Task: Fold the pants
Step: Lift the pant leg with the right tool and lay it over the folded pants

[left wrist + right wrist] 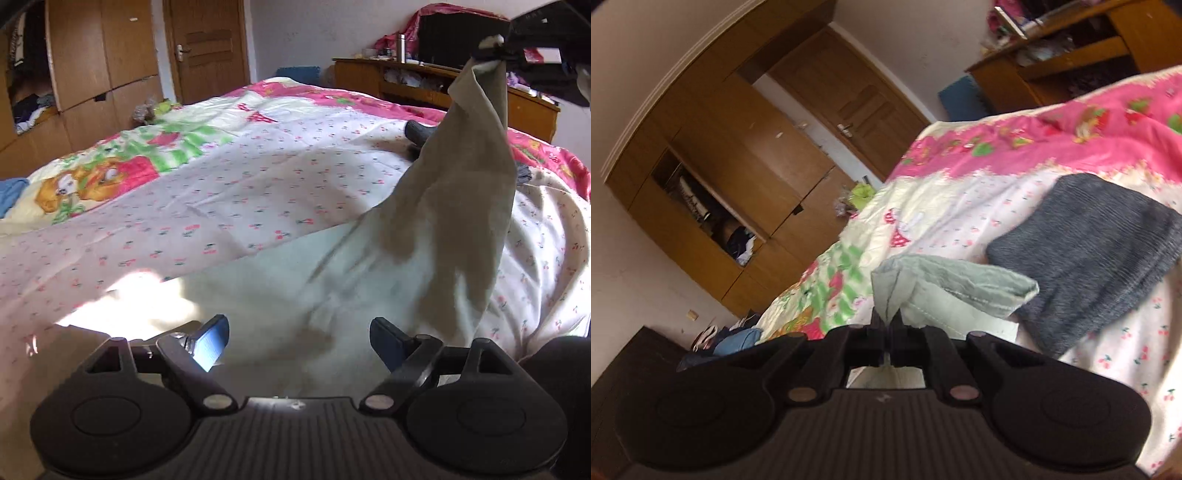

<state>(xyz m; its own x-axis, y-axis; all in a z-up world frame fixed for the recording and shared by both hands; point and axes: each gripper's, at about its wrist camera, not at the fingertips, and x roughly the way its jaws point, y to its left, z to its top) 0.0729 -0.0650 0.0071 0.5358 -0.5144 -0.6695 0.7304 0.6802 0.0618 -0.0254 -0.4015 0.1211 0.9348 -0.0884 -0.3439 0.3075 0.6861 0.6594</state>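
Observation:
The pale beige pants (pixel 458 206) lie partly on the bed, with one end lifted high at the upper right of the left wrist view. My right gripper (pixel 495 51) is shut on that lifted end and holds it above the bed. In the right wrist view the pinched pale hem (pixel 945 291) bunches just past my right gripper (pixel 887 325). My left gripper (pixel 299 343) is open and empty, low over the near part of the pants.
The bed has a floral quilt (pixel 221 192) with a pink border. A dark grey knitted garment (pixel 1093 258) lies on the quilt near the right gripper. A wooden wardrobe (pixel 92 66), a door (pixel 207 44) and a cluttered headboard shelf (pixel 424 74) stand behind.

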